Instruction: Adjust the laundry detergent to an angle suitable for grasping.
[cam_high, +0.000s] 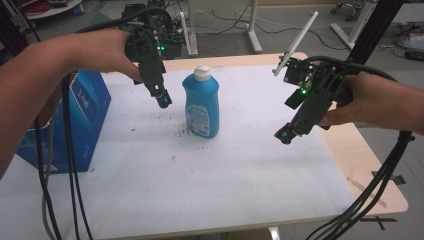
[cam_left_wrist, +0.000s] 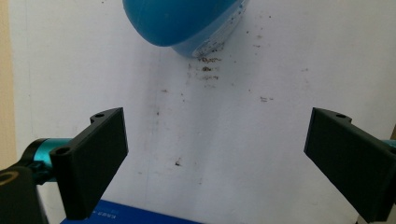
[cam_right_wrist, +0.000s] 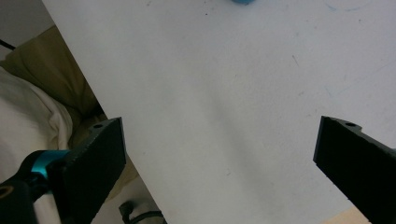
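Note:
A blue bottle (cam_high: 201, 104) with a white cap stands upright at the middle of the white table (cam_high: 210, 175). My left gripper (cam_high: 163, 97) hangs in the air just left of the bottle, pointing down, its jaws wide apart and empty. In the left gripper view the bottle (cam_left_wrist: 182, 21) sits at the top, beyond the open gripper (cam_left_wrist: 217, 158). My right gripper (cam_high: 286, 135) hovers right of the bottle, also open with nothing between its jaws. The right gripper view has the open right gripper (cam_right_wrist: 219, 163) over bare white table, with a sliver of the bottle (cam_right_wrist: 243, 2) at the top edge.
A blue carton (cam_high: 75, 120) stands at the table's left edge. Dark specks mark the table beside the bottle's base (cam_high: 182, 132). Bare wood (cam_high: 365, 165) borders the white cover on the right. Black cables trail from both grippers over the front edge.

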